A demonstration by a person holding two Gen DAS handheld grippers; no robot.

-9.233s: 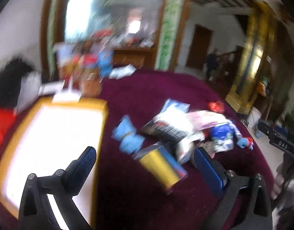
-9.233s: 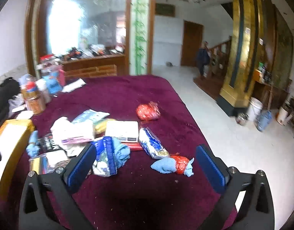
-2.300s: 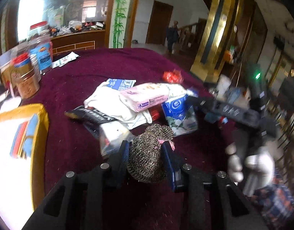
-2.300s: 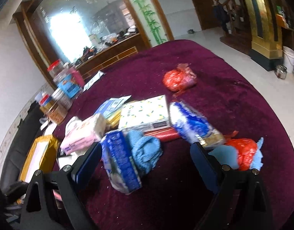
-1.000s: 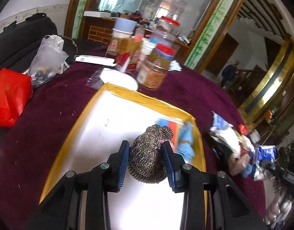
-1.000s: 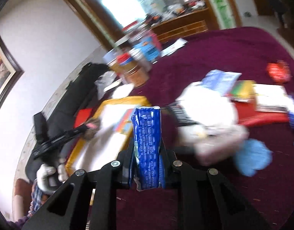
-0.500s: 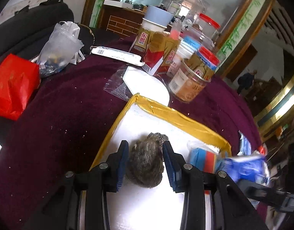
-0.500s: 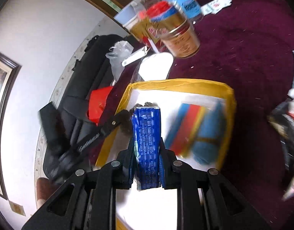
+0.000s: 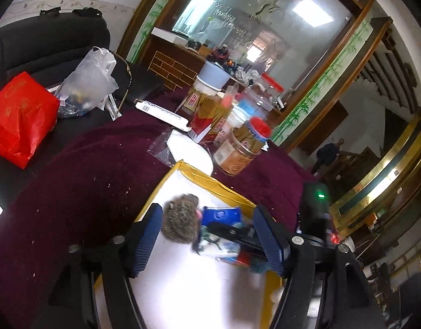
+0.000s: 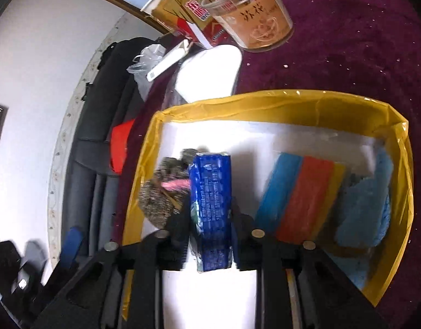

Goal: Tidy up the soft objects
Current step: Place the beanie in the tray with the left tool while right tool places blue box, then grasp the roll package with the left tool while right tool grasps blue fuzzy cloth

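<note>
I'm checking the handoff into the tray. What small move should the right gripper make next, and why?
Probably let its opening jaws finish, then lift the right gripper straight back. The blue packet between them already stands in the yellow-rimmed tray, beside the knitted ball.

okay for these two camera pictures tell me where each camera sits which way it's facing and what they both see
Left wrist: on the left gripper, angled down across the yellow-rimmed tray toward jars and a mirror; jaws opening, knitted grey ball lying free between them.
Right wrist: on the right gripper, looking steeply down into the tray; jaws opening, blue packet between its pads.
Shared: tray, grey ball, blue packet, orange jar, and each view shows the other gripper.
</note>
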